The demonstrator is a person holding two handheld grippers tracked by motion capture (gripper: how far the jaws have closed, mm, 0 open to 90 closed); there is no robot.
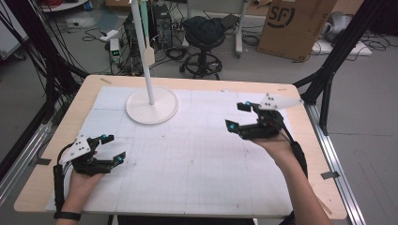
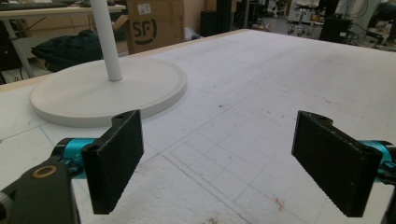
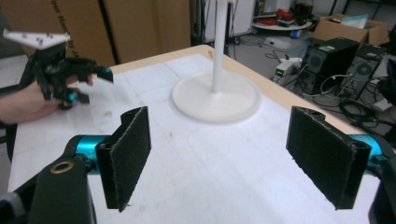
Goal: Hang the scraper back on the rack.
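A white stand with a round base (image 1: 141, 110) and a thin upright pole (image 1: 143, 51) sits at the back of the white gridded mat (image 1: 187, 154). My left gripper (image 1: 114, 148) rests low near the front left of the mat, jaws wide apart with nothing between them. In the left gripper view the gripper (image 2: 219, 163) faces the stand base (image 2: 84, 93) over bare mat. My right gripper (image 1: 238, 115) hovers right of centre, open and empty. In the right gripper view the gripper (image 3: 229, 158) points at the base (image 3: 233, 100), with the left gripper (image 3: 88, 84) off to the left.
The wooden table edge (image 1: 187, 80) frames the mat. Behind the table stand a black stool (image 1: 204, 33), a cardboard box (image 1: 295, 23) and cables on the floor. Black frame legs (image 1: 328, 70) rise at the right corner. Computer towers (image 3: 336, 60) stand beyond the table edge.
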